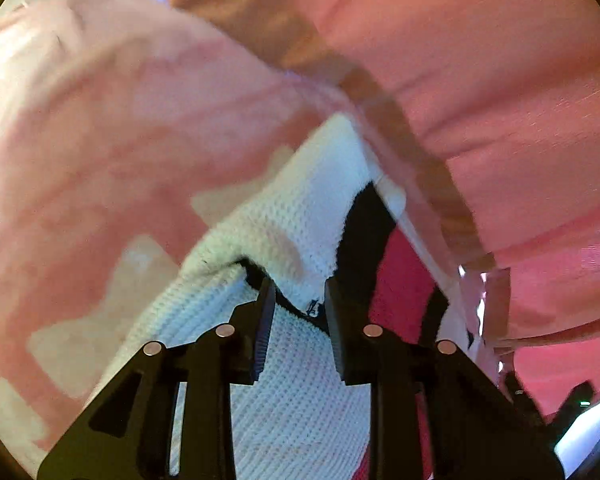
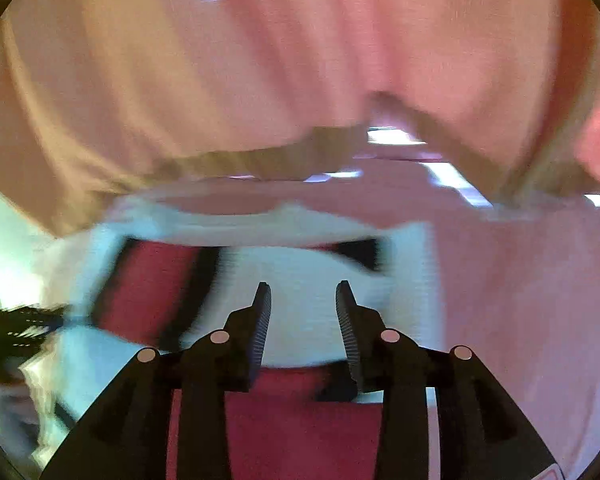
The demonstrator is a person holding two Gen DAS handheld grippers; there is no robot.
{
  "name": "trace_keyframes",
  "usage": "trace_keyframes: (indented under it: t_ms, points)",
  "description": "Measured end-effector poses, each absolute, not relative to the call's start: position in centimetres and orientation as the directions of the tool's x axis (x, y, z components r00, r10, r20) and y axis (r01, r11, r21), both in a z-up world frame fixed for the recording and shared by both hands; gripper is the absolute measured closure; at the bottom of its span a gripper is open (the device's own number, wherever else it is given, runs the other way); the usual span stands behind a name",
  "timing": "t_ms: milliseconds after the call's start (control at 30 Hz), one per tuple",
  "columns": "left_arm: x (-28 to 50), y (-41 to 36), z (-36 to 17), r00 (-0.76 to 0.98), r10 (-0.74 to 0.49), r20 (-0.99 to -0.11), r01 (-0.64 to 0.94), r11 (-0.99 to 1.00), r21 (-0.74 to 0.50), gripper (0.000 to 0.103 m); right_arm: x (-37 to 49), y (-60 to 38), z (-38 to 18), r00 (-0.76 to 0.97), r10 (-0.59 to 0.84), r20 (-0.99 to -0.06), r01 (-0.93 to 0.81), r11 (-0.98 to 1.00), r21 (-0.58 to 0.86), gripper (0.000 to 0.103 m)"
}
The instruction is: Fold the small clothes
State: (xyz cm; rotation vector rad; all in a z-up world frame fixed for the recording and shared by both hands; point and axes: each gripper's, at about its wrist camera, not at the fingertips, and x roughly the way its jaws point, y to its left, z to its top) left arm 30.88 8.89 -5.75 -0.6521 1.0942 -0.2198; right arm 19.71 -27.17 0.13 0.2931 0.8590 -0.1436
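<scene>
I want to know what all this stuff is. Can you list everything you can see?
knitted top: one, white with black trim and red panels, in front of both grippers; its black-edged hem lies between the left gripper's open fingers.
pink cloth: one, pink with pale blotches, spread under and beside the top.
red fabric: one, pinkish-red with a tan edge band, across the top right of the left view; blurred.
left gripper: one, black, fingers apart around the top's hem, not pinched shut.
right gripper: one, black, fingers apart just over the white knit; the picture is too blurred to tell if it touches.
</scene>
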Motion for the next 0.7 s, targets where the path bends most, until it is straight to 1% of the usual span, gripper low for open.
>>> trace_keyframes:
  t_ms: [67,133,167,200,233,267,300,367,400,467,533,567,667,700]
  points:
    - [31.5,9.1,-6.5,0.458,-0.448,-0.768,-0.174,0.802,-0.572,0.081,22.1,-23.9,-0.2,0.632,0.104,-0.768,0.155,0.954,0.256,0.069]
    - [32.1,10.0,-7.2,0.468,-0.416,-0.78,-0.213,0.803,-0.556,0.089,25.8,-19.9,-1.0,0.601,0.212,-0.771,0.062,0.949,0.309,0.07]
    - [32.3,10.4,-7.4,0.466,-0.416,-0.781,-0.223,0.799,-0.559,0.091,27.3,-18.3,-1.4,0.589,0.235,-0.773,0.032,0.949,0.314,0.073]
    - [32.4,10.8,-7.5,0.468,-0.42,-0.778,-0.231,0.791,-0.566,0.092,29.2,-16.2,-1.9,0.58,0.244,-0.777,0.005,0.953,0.303,0.073]
    - [32.3,10.9,-7.4,0.471,-0.414,-0.779,-0.23,0.795,-0.561,0.092,30.9,-14.4,-2.3,0.57,0.263,-0.779,-0.024,0.952,0.304,0.082]
    - [32.4,10.7,-7.2,0.473,-0.399,-0.785,-0.221,0.809,-0.545,0.092,33.1,-12.2,-3.0,0.549,0.296,-0.782,-0.053,0.946,0.321,0.095]
    - [32.2,10.4,-7.0,0.479,-0.376,-0.793,-0.202,0.832,-0.516,0.092,34.6,-10.9,-3.5,0.53,0.318,-0.787,-0.066,0.94,0.335,0.1]
    - [32.0,9.9,-6.8,0.487,-0.343,-0.803,-0.178,0.861,-0.476,0.092,37.9,-7.5,-5.0,0.488,0.344,-0.802,-0.097,0.935,0.342,0.101]
    - [32.0,9.7,-6.8,0.486,-0.337,-0.807,-0.172,0.868,-0.466,0.092,38.9,-6.4,-5.4,0.48,0.334,-0.811,-0.105,0.94,0.325,0.101]
    - [32.0,9.5,-6.8,0.486,-0.326,-0.811,-0.156,0.881,-0.447,0.092,40.9,-4.4,-6.6,0.473,0.302,-0.828,-0.112,0.953,0.283,0.101]
    - [31.9,9.5,-6.9,0.489,-0.318,-0.813,-0.143,0.889,-0.434,0.092,43.2,-3.2,-8.4,0.458,0.241,-0.856,-0.087,0.97,0.226,0.101]
    - [32.0,9.5,-6.9,0.49,-0.314,-0.813,-0.14,0.893,-0.429,0.092,44.0,-3.0,-9.2,0.456,0.229,-0.86,-0.081,0.973,0.216,0.103]
    - [32.1,9.7,-6.9,0.489,-0.312,-0.814,-0.129,0.897,-0.422,0.092,45.1,-3.7,-8.7,0.474,0.275,-0.837,-0.06,0.958,0.281,0.103]
    - [32.1,9.7,-6.9,0.487,-0.314,-0.815,-0.127,0.897,-0.423,0.091,44.9,-4.0,-8.1,0.488,0.289,-0.824,-0.063,0.953,0.297,0.1]
